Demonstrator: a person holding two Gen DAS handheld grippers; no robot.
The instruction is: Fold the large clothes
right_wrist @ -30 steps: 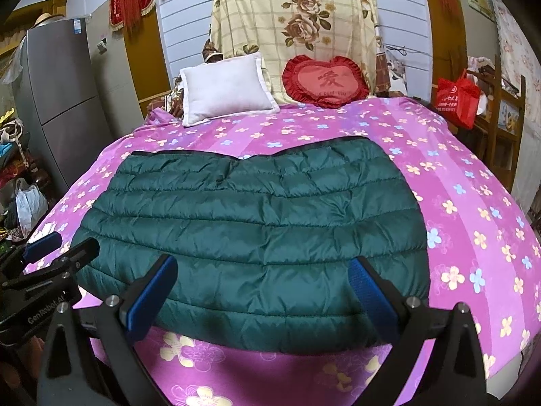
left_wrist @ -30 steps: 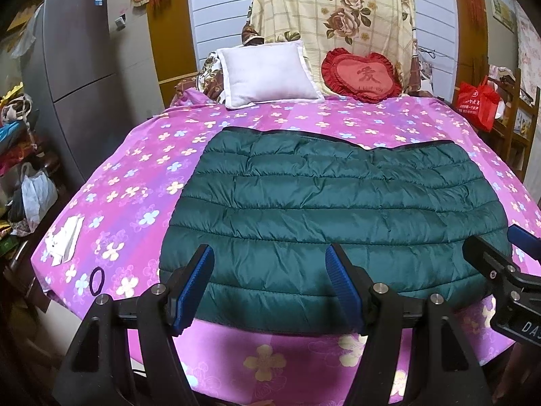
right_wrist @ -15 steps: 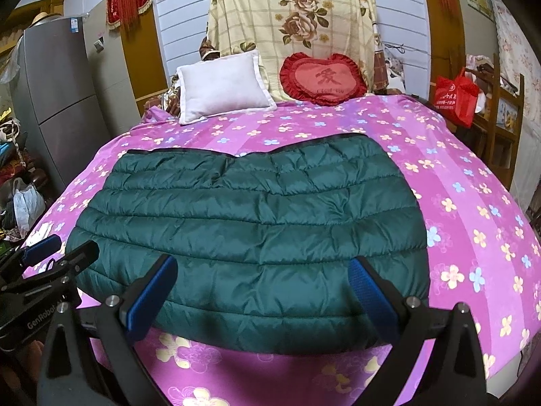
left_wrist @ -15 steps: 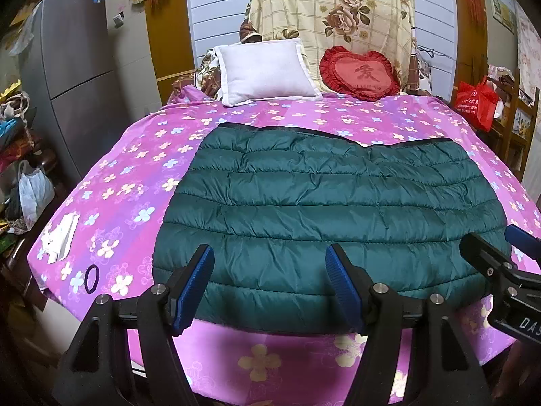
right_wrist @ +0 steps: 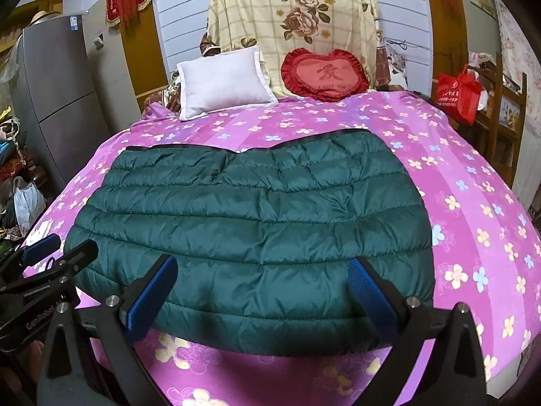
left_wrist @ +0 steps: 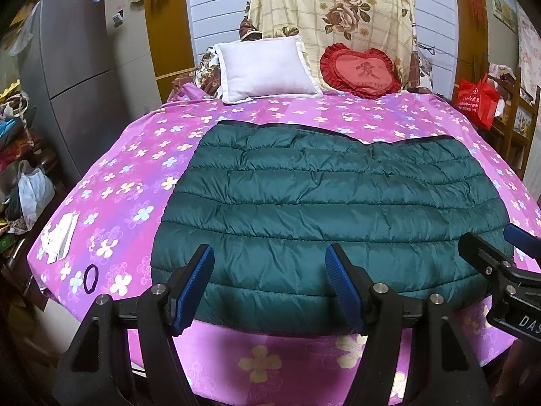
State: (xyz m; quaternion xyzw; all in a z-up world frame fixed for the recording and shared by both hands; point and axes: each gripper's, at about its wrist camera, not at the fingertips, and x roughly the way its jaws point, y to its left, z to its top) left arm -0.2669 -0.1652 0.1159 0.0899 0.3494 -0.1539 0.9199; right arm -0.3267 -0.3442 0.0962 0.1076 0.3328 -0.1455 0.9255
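Fingers of left gripper [left_wrist: 270, 287] and right gripper [right_wrist: 262, 296] apart, empty, above green jacket [left_wrist: 321, 209]

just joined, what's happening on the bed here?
A person holds a two-finger gripper in each hand over the near edge of a bed with a pink flowered sheet. A dark green quilted jacket lies flat on it, apparently already folded into a wide rectangle. The left gripper and right gripper both hover with jaws open, holding nothing. A white pillow and a red heart cushion sit at the far end.
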